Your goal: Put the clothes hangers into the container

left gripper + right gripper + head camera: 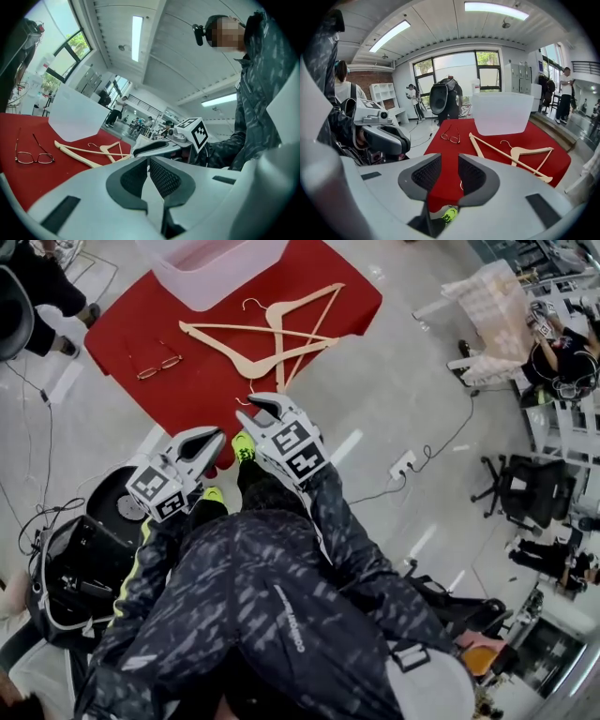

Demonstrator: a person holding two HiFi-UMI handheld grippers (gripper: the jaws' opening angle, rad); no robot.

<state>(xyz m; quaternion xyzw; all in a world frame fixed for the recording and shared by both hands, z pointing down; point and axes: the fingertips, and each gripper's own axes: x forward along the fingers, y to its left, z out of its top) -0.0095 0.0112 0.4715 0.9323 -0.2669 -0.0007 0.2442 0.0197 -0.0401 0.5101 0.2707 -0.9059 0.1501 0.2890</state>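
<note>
Your right gripper (255, 409) jaws narrowly apart, empty; left gripper (212, 437) jaws together. Red counter (131, 324): hangers (246, 331), glasses (159, 365), container (220, 273). Only gripper views show windows (454, 65), ceiling lights (487, 6).

Person wears a dark jacket (253, 596) w/ a grey dashed camo print all over, sleeves incl. Small white lettering (291, 620) runs down it, and a neon-yellow stripe (131, 585) runs along the left sleeve. Black trousers (267, 493), 2 neon yellow-green shoes (243, 446). Black head camera (198, 32) at the forehead. Left gripper (214, 439) & right gripper (255, 411) have light-grey moulded shells and rounded dark-grey pads (425, 174) w/ fine mesh texture, plus dark rectangular insets on the shell. Each carries a white marker cube (295, 448) w/ black square codes.
</note>
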